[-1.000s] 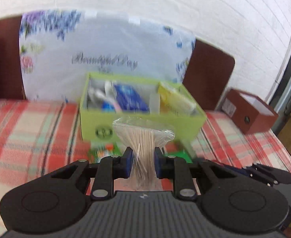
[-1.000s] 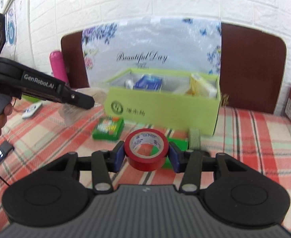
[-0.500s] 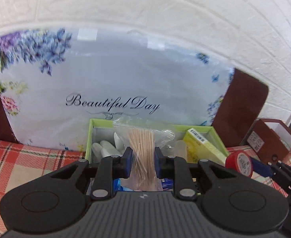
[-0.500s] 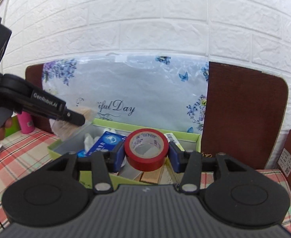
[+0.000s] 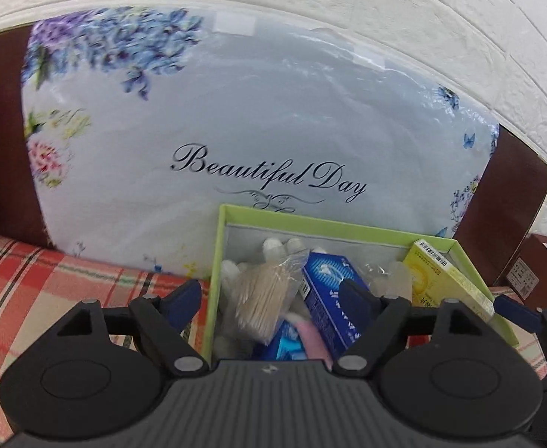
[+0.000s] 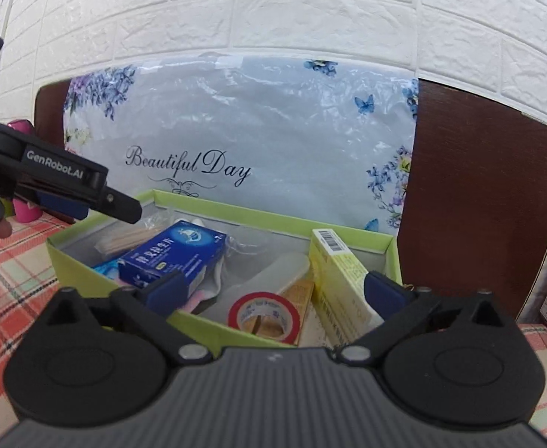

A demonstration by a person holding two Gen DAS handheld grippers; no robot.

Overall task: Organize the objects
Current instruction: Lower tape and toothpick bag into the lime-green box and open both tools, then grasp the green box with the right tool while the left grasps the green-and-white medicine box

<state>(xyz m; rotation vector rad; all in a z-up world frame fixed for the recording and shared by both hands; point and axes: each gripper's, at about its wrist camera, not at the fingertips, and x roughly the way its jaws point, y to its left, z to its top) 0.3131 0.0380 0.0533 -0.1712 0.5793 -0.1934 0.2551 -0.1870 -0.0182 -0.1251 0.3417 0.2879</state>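
Tape (image 6: 264, 316) below spread right gripper (image 6: 273, 291)

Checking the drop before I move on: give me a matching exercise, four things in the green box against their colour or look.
Things:
1. tape roll
2. toothpick bag
3. tall carton
4. box lying between the toothpick bag and the tall carton

Looks:
A. blue with white print
B. red ring, pale inside
C. clear plastic, pale wooden sticks
D. yellow with a barcode on top

Pairs: 1-B, 2-C, 3-D, 4-A. All four lie inside the green box; both grippers, left gripper and right gripper, stand open with nothing held.
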